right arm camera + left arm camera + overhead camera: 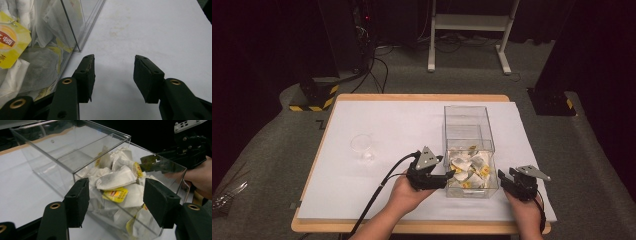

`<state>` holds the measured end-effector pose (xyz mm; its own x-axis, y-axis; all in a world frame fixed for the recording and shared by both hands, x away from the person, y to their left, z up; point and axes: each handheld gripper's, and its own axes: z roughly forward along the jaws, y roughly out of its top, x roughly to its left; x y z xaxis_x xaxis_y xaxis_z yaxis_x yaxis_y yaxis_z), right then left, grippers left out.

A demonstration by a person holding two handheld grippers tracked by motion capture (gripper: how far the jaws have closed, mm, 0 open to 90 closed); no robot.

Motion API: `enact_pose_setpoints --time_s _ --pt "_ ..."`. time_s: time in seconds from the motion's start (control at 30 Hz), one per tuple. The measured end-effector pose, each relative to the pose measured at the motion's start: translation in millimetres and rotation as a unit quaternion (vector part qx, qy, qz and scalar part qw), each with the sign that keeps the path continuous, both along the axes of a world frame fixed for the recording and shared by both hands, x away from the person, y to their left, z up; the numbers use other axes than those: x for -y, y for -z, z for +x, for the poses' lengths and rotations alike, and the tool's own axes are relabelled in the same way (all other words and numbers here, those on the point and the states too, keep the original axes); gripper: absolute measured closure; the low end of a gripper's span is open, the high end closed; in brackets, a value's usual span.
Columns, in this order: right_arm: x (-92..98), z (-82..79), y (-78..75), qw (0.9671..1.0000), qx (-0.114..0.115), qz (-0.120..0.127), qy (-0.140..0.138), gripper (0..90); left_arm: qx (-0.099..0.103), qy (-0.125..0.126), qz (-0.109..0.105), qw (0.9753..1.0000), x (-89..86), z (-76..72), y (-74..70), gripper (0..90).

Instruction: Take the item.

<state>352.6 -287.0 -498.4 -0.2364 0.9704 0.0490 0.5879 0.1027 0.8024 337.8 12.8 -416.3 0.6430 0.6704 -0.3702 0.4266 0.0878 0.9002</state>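
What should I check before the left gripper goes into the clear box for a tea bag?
1. Left gripper open: ok, jaws spread wide in the left gripper view.
2. Left gripper aimed at the tea bags: ok, the pile sits between its jaws, behind the box wall.
3. Clear box open on top above the bags: cannot tell.
4. Right gripper out of the way: ok, open and empty on the white sheet beside the box.
5. Plastic cup upright and free: ok, standing alone to the left.
6. One bag separable from the pile: cannot tell, they overlap.
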Motion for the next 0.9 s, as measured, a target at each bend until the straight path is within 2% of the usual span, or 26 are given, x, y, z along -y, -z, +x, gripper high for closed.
enact_pose_setpoints --time_s 0.1,0.27,0.33,0.4,0.43,0.5,0.57,0.73,0.77,0.87,0.9 --pt "0.1 -0.1 -0.1 1.0000 0.000 0.000 -0.001 52.0 -0.004 0.001 -0.003 1.0000 10.3 2.3 0.0 38.0" --pt "0.2 -0.3 -0.1 1.0000 0.000 0.002 -0.001 52.0 -0.004 0.011 0.011 0.9999 23.7 8.2 1.8 38.0" --pt "0.3 -0.3 -0.1 1.0000 -0.001 0.002 -0.001 52.0 -0.002 0.015 0.026 0.9995 28.4 11.0 3.6 38.0" --pt "0.4 -0.3 -0.1 1.0000 0.000 0.003 -0.001 52.0 -0.004 0.011 0.026 0.9996 34.6 13.0 5.3 38.1" --pt "0.4 -0.3 -0.1 1.0000 0.000 0.003 -0.001 52.0 -0.005 0.011 0.034 0.9994 37.5 14.8 6.3 38.1" --pt "0.5 -0.3 0.0 1.0000 0.000 0.002 -0.002 52.0 -0.006 0.006 0.033 0.9994 41.3 16.6 7.0 38.7" --pt "0.7 -0.2 0.0 1.0000 0.001 0.003 -0.002 52.0 -0.006 0.006 0.042 0.9991 44.5 18.9 7.4 39.4" --pt "0.8 -0.4 -0.1 1.0000 0.001 0.003 -0.003 52.0 -0.006 0.007 0.048 0.9988 49.9 21.8 7.5 42.0" --pt "0.8 -0.4 -0.1 1.0000 0.001 0.003 -0.003 52.0 -0.009 0.005 0.042 0.9990 51.6 22.0 7.4 41.9" --pt "0.7 -0.4 -0.1 1.0000 0.001 0.003 -0.003 52.0 -0.010 0.012 0.049 0.9987 53.6 23.4 8.4 41.8" --pt "0.7 -0.4 -0.1 1.0000 0.001 0.003 -0.003 52.0 -0.013 0.010 0.045 0.9989 55.8 23.5 9.0 41.8"
